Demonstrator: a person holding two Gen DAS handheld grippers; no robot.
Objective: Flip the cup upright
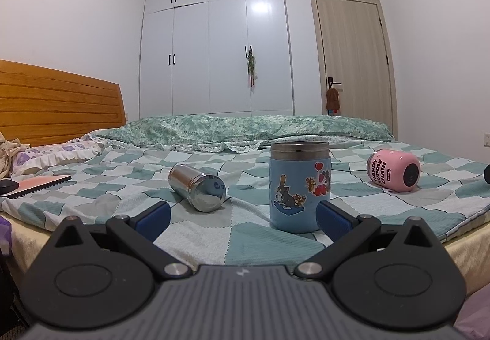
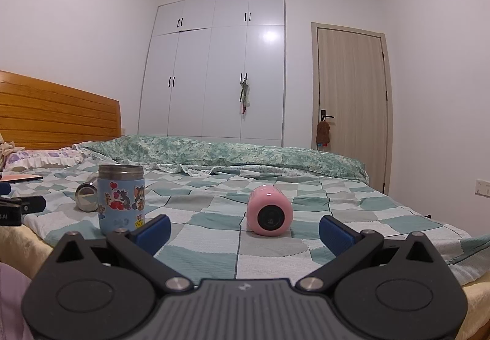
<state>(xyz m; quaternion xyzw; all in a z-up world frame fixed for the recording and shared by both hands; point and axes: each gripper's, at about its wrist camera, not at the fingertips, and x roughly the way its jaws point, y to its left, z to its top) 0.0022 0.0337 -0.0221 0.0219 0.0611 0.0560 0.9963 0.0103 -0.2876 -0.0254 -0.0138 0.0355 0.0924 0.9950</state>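
A blue cartoon-sticker cup stands upright on the checked bedspread. A steel cup lies on its side to its left. A pink cup lies on its side at the right. My left gripper is open and empty, its right pad beside the blue cup's base. In the right wrist view the pink cup lies with its base toward me, just beyond my open, empty right gripper. The blue cup stands at the left, the steel cup behind it.
A wooden headboard and pillows are at the left, with a tablet and mouse on the bed. A folded green quilt lies across the far side. The left gripper's body shows at the left edge.
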